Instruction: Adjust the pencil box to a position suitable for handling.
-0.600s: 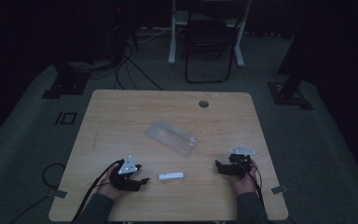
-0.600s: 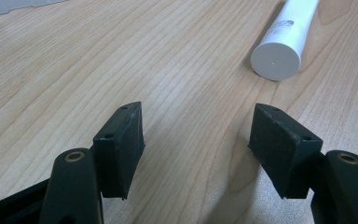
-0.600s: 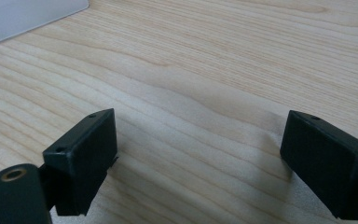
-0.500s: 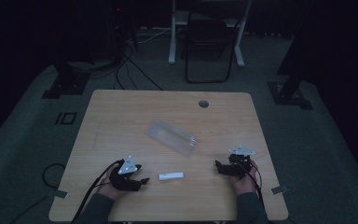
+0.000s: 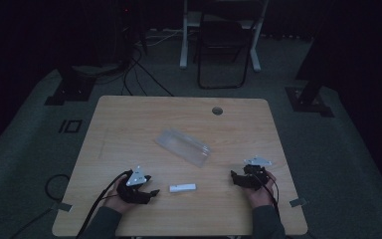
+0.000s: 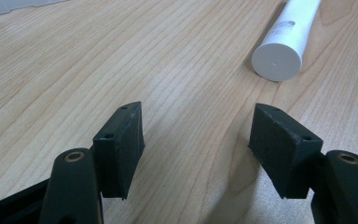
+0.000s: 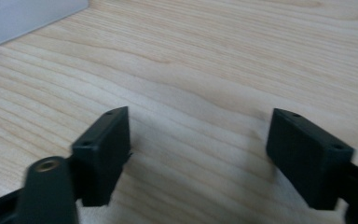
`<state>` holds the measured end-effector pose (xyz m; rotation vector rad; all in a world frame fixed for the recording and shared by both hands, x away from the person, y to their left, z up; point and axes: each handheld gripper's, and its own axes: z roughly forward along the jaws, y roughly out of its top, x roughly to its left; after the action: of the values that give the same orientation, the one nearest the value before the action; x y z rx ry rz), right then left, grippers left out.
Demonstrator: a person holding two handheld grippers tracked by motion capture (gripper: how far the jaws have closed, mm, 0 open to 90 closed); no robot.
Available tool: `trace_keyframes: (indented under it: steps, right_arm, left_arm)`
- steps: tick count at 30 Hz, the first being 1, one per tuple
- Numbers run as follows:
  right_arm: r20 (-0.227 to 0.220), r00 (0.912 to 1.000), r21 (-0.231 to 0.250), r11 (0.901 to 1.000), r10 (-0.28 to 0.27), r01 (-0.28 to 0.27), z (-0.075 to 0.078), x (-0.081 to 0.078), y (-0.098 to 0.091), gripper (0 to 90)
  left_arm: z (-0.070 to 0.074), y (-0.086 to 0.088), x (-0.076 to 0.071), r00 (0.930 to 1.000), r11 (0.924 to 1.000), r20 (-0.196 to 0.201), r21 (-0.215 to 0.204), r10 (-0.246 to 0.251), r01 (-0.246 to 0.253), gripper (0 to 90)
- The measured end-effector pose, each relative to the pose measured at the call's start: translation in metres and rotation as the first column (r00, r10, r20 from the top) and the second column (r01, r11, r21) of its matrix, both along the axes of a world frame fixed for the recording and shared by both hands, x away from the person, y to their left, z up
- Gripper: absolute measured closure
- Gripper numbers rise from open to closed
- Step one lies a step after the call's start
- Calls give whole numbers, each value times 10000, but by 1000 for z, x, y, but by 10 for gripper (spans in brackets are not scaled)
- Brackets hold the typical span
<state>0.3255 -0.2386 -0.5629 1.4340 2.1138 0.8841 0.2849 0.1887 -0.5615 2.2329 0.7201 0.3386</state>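
A small white tube lies flat on the wooden table near its front edge; in the left gripper view the white tube points its round cap end at me, ahead and to the right. My left gripper rests low on the table just left of the tube, open, with nothing between its jaws. My right gripper sits at the front right, apart from the tube, also open and empty. A clear plastic box lies at the table's middle.
A round cable hole sits near the table's far edge. Behind the table stand a dark chair and stand bases on the floor. The corner of the clear plastic box lies ahead of my right gripper.
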Motion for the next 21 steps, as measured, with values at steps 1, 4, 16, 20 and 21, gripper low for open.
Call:
trace_keyframes:
  steps: [1, 4, 16, 20, 21]
  right_arm:
    - [109, 9999, -188, 9997, -134, 136, 2, -2, 1, 275]
    - [475, 9989, -231, 9997, -37, 48, 10, -8, 5, 301]
    - [964, 9935, -211, 9981, 602, -584, 29, -14, 28, 319]
    - [1065, 9922, -101, 9979, 645, -638, 33, -12, 32, 324]
    - [1087, 9918, -32, 9978, 668, -669, 34, -11, 35, 324]
  left_arm:
    - [0, 0, 0, 10000, 10000, 0, -2, 0, 0, 352]
    - [0, 0, 0, 10000, 10000, -3, -4, 2, -2, 351]
    - [0, 0, 0, 10000, 10000, 0, 2, 2, -2, 351]
    - [0, 0, 0, 10000, 10000, -2, 1, 1, -1, 351]
    - [0, 0, 0, 10000, 10000, 0, 1, 2, -2, 351]
